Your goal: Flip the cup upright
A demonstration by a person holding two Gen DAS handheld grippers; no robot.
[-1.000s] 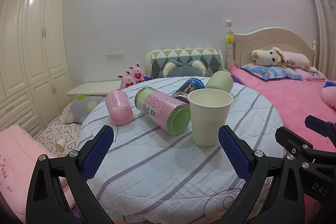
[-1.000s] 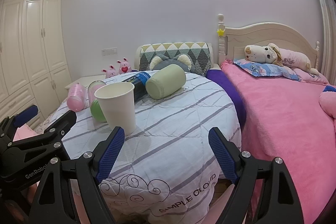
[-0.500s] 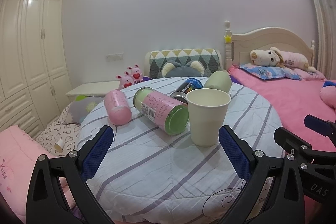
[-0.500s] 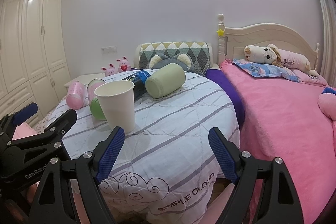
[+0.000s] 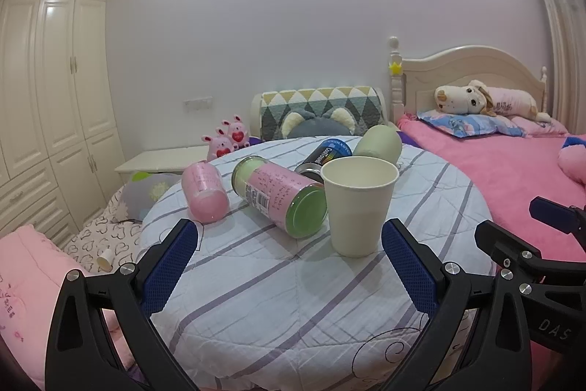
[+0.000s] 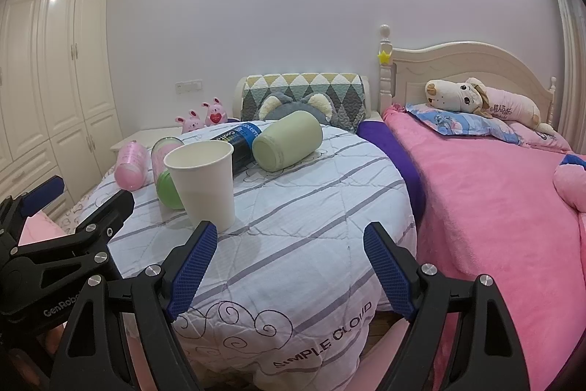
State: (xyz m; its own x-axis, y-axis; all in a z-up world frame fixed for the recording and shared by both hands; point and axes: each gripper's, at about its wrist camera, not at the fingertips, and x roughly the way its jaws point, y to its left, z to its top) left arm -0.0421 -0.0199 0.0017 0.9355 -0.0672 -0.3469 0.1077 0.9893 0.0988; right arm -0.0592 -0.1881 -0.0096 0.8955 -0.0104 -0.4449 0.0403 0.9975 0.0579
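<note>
Smooth, tapered, seemingly paper cup upright.

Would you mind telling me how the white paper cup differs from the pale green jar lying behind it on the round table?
The white paper cup stands upright with its open mouth facing up; the pale green jar lies on its side. The cup tapers toward its base, while the jar is a rounded cylinder with a closed end facing the right wrist camera. The cup sits nearer the grippers, the jar farther back. Both rest on the striped cloth, and neither is held.
</note>
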